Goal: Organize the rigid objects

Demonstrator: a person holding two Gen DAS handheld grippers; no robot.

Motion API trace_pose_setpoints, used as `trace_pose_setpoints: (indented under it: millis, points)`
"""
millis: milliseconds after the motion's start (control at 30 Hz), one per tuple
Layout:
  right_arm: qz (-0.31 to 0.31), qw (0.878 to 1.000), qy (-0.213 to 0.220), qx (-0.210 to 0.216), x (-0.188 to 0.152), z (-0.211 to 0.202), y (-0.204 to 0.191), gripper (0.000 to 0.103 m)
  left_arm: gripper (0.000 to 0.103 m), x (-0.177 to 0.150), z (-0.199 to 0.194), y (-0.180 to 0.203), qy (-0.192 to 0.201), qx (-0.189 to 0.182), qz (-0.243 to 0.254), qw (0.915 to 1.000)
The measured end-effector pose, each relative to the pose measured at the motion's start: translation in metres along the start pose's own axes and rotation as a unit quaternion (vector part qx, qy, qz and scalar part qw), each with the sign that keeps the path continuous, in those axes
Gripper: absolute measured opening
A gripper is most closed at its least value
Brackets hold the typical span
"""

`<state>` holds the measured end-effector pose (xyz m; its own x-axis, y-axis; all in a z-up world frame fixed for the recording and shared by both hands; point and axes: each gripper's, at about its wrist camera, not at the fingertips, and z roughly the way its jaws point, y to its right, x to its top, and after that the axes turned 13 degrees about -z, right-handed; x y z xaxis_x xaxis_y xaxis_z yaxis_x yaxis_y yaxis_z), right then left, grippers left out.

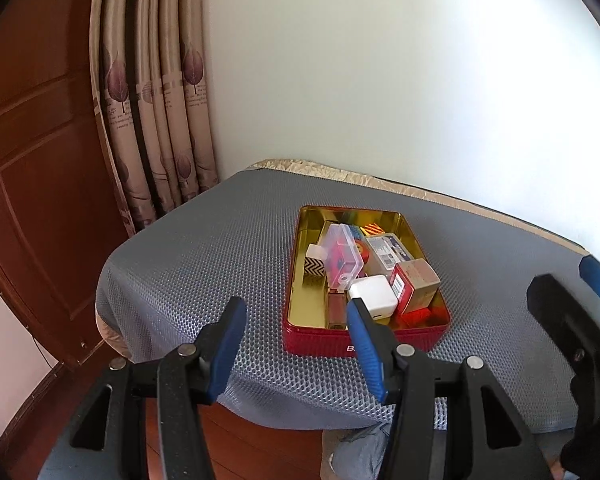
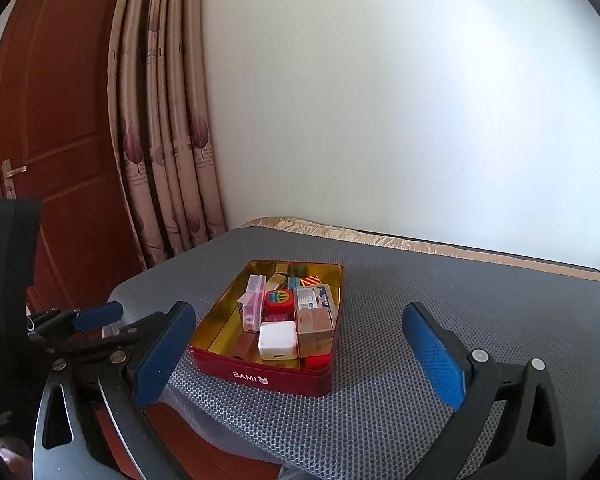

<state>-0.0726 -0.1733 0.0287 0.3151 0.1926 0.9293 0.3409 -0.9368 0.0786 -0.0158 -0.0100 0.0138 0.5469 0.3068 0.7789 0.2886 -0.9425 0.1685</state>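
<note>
At the bottom of the left wrist view, your left tongs point(image 1: 296, 338) stand partly open, black arms with blue pads, and nothing sits between them. Just beyond the right-hand pad, in the centre right of the frame, the red rectangular metal tin with a gold interior point(image 1: 300, 280) rests on the grey honeycomb-textured mat point(image 1: 204, 256) that covers the desk. Inside the tin you can see a white square plug-in charger point(image 1: 374, 294) at the near end, a clear plastic hinged case with pink contents point(image 1: 342, 256) lying tilted over other items, and a red-and-tan cardboard carton point(image 1: 414, 284) on the right side. At the right edge of the frame your right tongs point(image 1: 572, 292) reach in above the mat. A brown wooden door point(image 1: 40, 168) fills the left side, with a beige leaf-print curtain point(image 1: 156, 100) beside it.

In the right wrist view, your right tongs point(image 2: 300, 356) spread wide across the lower frame, empty, the tin point(image 2: 284, 380) lying between and beyond the pads without touching either. The charger point(image 2: 278, 340) sits at the near edge of the tin, the carton point(image 2: 316, 328) just right of it, the clear case point(image 2: 254, 304) to the left. A round red tin with a green-patterned lid point(image 2: 279, 300) sits behind the charger. Your left tongs point(image 2: 96, 322) show at the lower left.
</note>
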Motion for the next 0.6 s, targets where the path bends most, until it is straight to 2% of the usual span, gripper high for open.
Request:
trace_pose_setpoints:
  millis: [100,300,467,600]
  points:
    - [0.004,1.000,0.005,-0.009,-0.001,-0.001,0.000,0.103,0.053,-0.002,0.001,0.006,0.006,0.012,0.020,0.9997]
    - [0.007,0.999,0.005,-0.036,-0.007,0.001,0.000,0.103,0.053,-0.004,0.001,0.012,0.004,0.010,0.037,0.9993]
    - [0.002,0.999,0.003,-0.049,-0.013,0.005,-0.002,0.103,0.053,-0.002,0.005,0.007,-0.006,0.009,0.020,0.9997]
    - [-0.002,0.999,-0.003,-0.042,-0.017,0.009,-0.007,0.103,0.053,-0.001,0.005,0.005,-0.004,0.009,0.016,0.9998]
